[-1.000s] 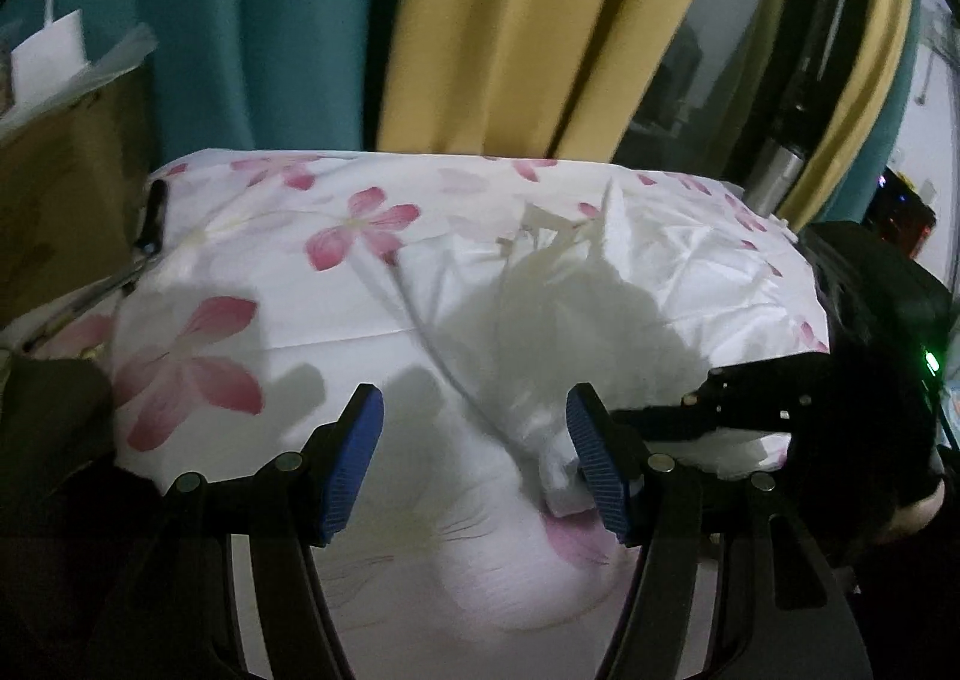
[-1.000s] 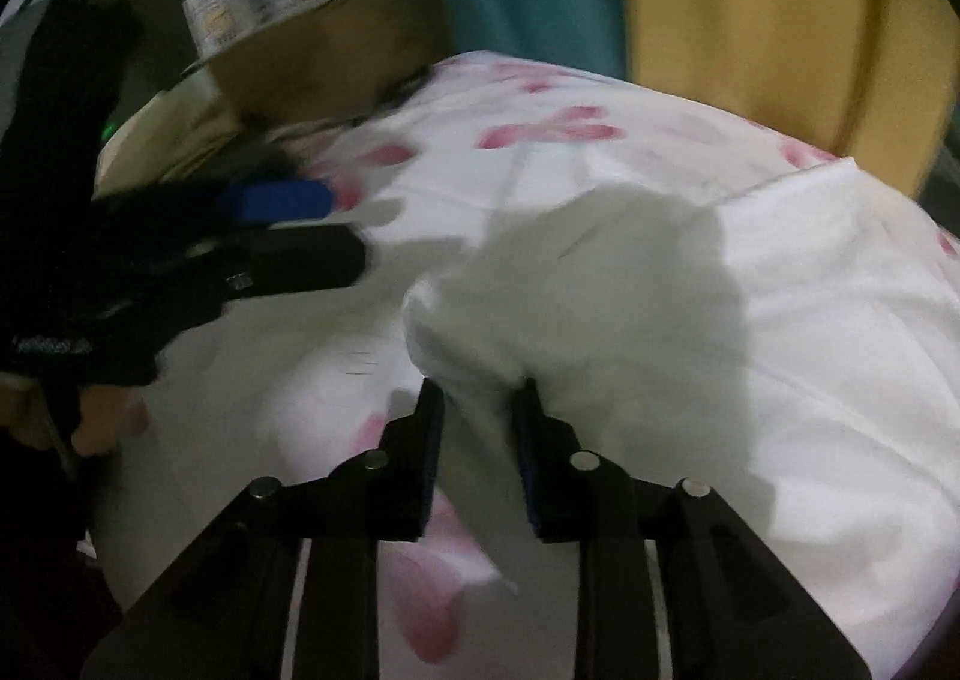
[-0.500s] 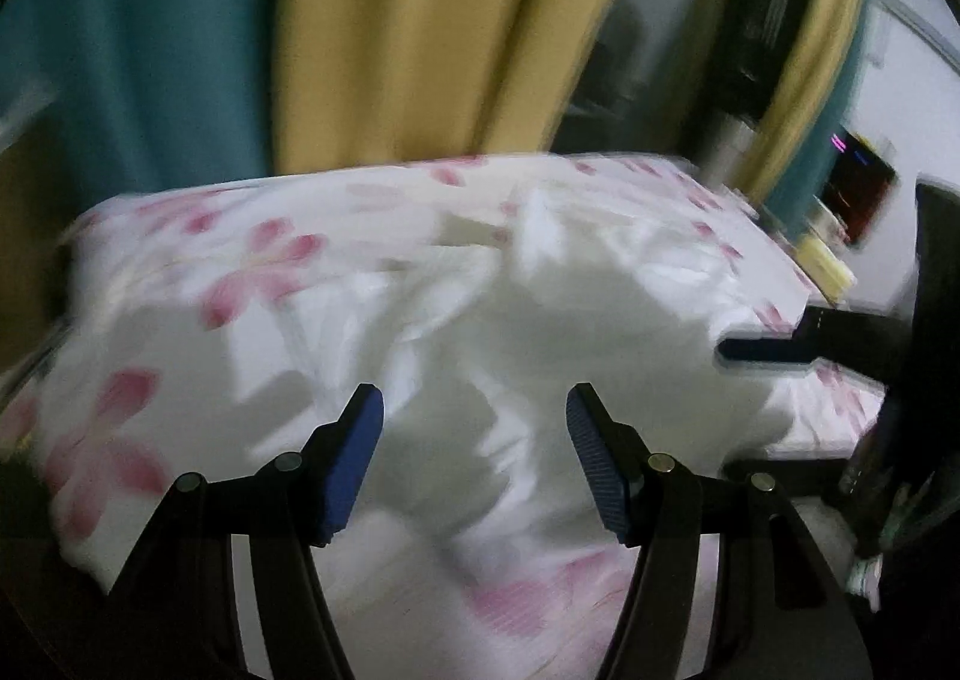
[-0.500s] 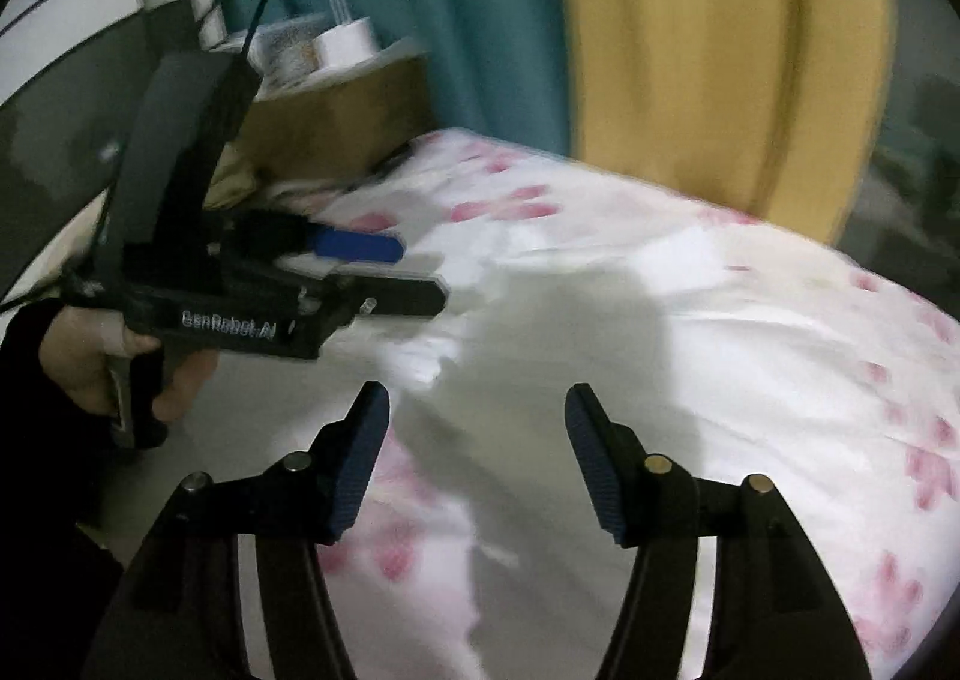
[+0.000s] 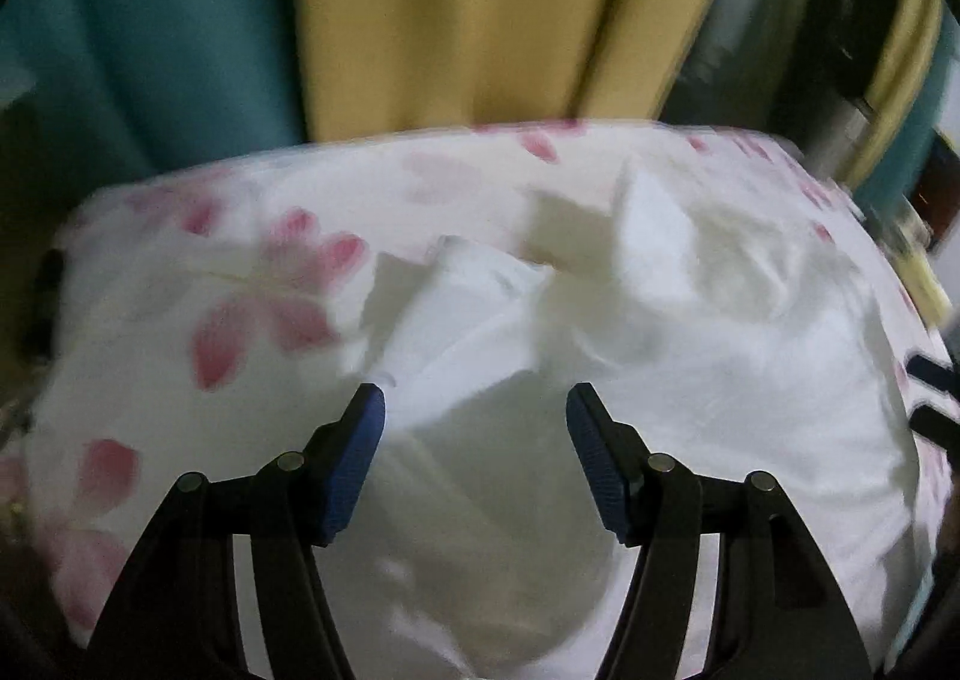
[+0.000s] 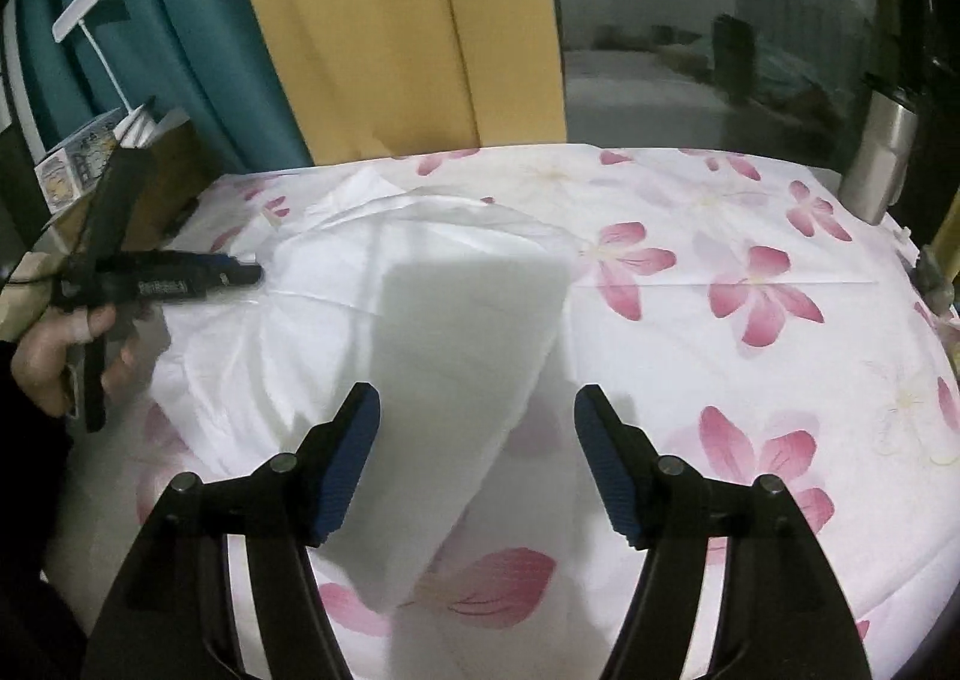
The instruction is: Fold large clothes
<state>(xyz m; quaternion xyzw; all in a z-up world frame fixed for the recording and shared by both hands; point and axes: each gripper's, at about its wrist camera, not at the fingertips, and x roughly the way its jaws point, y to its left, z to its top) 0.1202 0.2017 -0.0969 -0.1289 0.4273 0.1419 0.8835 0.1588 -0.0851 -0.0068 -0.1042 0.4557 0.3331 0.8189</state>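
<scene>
White garment [image 6: 420, 332] lies crumpled on the flower-print sheet [image 6: 750, 284] of the bed, left-centre in the right wrist view, partly folded with a loose flap toward the near edge. In the left wrist view the same garment [image 5: 600, 320] is blurred, bunched with ridges standing up.

Right gripper [image 6: 477, 446] above the near flap, jaws wide, they have just been opening; cloth below but nothing pinched. Left gripper [image 5: 477, 452] also wide, nothing between the pads, hovering over the bunched part. In the right wrist view the left gripper [image 6: 180, 284] is seen side-on in a hand [image 6: 54, 356] at the garment's left edge.

Risks, as judgement:
- White on a near-white sheet: either gripper could pinch the sheet along with the garment and drag the bedding.
- Released flap looks loose, so the fold may spring open or slide.
- Bunched ridges: a grab mid-heap takes several layers and gives a skewed fold.
- Left view blur makes edge picking unreliable.
- Metal flask [image 6: 882, 152] at far right corner, cardboard box [image 6: 150, 182] at left: a wide swing could knock them.
</scene>
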